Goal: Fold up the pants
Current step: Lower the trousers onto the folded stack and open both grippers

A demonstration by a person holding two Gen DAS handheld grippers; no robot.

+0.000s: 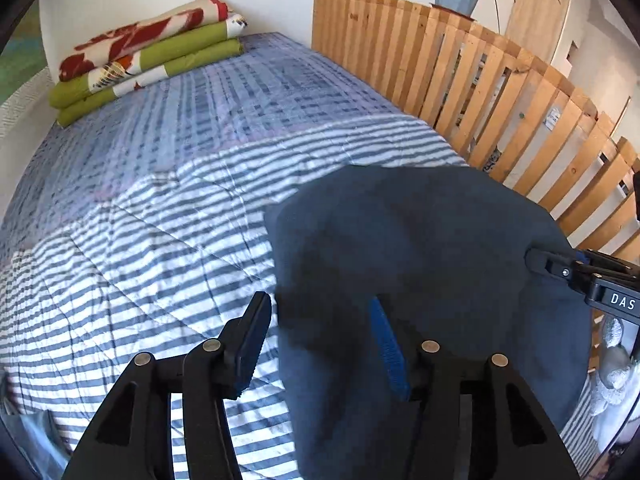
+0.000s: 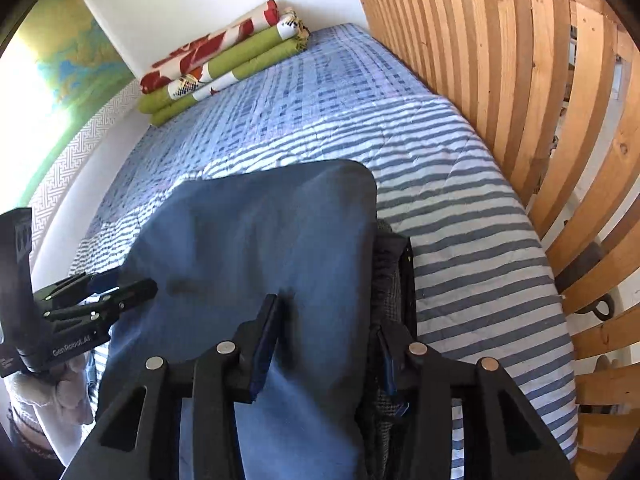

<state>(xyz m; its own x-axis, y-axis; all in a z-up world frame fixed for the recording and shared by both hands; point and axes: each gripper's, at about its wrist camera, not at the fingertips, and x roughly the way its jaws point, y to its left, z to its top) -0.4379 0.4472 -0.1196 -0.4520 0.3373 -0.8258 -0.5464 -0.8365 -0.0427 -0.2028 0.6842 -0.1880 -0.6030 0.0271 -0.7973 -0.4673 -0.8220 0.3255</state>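
1. Pants (image 1: 420, 248), dark blue, lie on the striped bed cover (image 1: 140, 264) near the bed's close end, laid in a broad, already doubled slab with a rounded far edge.
2. Left claw (image 1: 320, 344) stands released: its fingers are spread, one over the bare stripes and the other above the cloth, so the pants' left edge runs between them without either pad pressing on it.
3. Right claw (image 2: 328, 344) is likewise released, its jaws parted over the pants' right side; a darker inner layer of the garment (image 2: 394, 280) shows along that edge between the fingers.
4. Both claws tilt steeply down at opposite edges of the cloth, probably because a fold has been laid and the fabric let go flat.
5. Judged from how the pants lie, the fold looks partly done; another fold across the length may remain.
6. Wooden slat fence (image 2: 500, 80) runs close along the bed's right side, leaving little room there.
7. Folded blankets (image 1: 148, 56) sit stacked at the bed's far end, well apart from the work.
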